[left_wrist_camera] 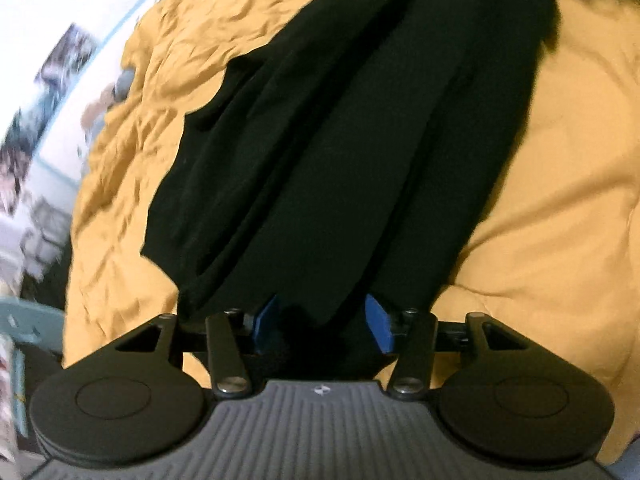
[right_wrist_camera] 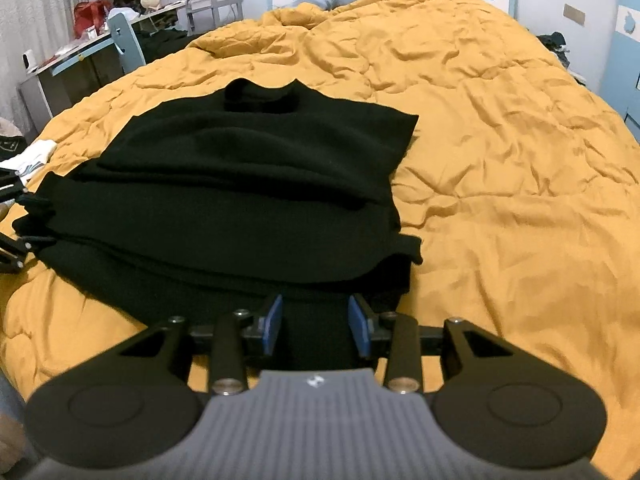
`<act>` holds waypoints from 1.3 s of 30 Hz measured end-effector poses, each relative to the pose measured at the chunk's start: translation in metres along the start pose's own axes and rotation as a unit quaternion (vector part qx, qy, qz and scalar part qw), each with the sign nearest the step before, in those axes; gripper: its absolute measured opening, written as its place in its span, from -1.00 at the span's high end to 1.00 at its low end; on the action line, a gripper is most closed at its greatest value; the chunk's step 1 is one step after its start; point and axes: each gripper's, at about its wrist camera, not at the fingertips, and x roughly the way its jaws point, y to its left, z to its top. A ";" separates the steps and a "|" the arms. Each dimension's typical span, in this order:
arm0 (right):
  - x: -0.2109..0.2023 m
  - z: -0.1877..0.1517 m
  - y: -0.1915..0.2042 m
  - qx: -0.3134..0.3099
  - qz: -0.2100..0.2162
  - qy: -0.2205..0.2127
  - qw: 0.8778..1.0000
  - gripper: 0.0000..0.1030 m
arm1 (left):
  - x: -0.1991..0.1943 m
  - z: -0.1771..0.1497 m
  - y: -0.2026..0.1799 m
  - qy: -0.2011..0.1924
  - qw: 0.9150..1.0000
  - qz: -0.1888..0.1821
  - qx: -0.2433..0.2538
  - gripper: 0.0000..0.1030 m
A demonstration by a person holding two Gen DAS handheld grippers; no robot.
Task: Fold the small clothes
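Nearest to us, our left gripper [left_wrist_camera: 322, 322] stands with its blue pads [left_wrist_camera: 378, 324] parted over the near end of the black sweater [left_wrist_camera: 344, 152]; cloth lies between the jaws but the pads do not seem to press on it, so we read it as released. Our right gripper [right_wrist_camera: 316, 322] is likewise parted at the sweater's [right_wrist_camera: 248, 184] near edge, dark knit between the pads without a visible pinch, so also let go.

The sweater lies partly folded on the mustard-yellow quilt [right_wrist_camera: 500, 168], its layers stacked and its collar [right_wrist_camera: 260, 98] at the far side in the right view. We judge it soft, limp and fairly thick: it will drape and sag when lifted, and the stacked layers may slide apart. The knit should give the pads good purchase. We would take hold at the near corners of the folded edge, pinching all layers together, one gripper per corner

Beyond, a desk [right_wrist_camera: 80, 60] stands by the far wall
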 end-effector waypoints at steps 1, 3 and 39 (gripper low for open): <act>0.000 -0.001 0.000 0.000 -0.001 0.000 1.000 0.34 | 0.002 0.001 -0.004 -0.002 1.000 0.009 0.010 -0.16; 0.001 -0.001 0.001 -0.004 -0.001 -0.001 1.000 0.34 | 0.008 0.003 -0.009 -0.006 0.999 0.026 0.018 -0.23; 0.063 -0.024 0.056 -0.427 -0.167 -0.017 0.888 -0.02 | 0.036 -0.017 -0.008 0.018 0.994 0.090 0.061 0.01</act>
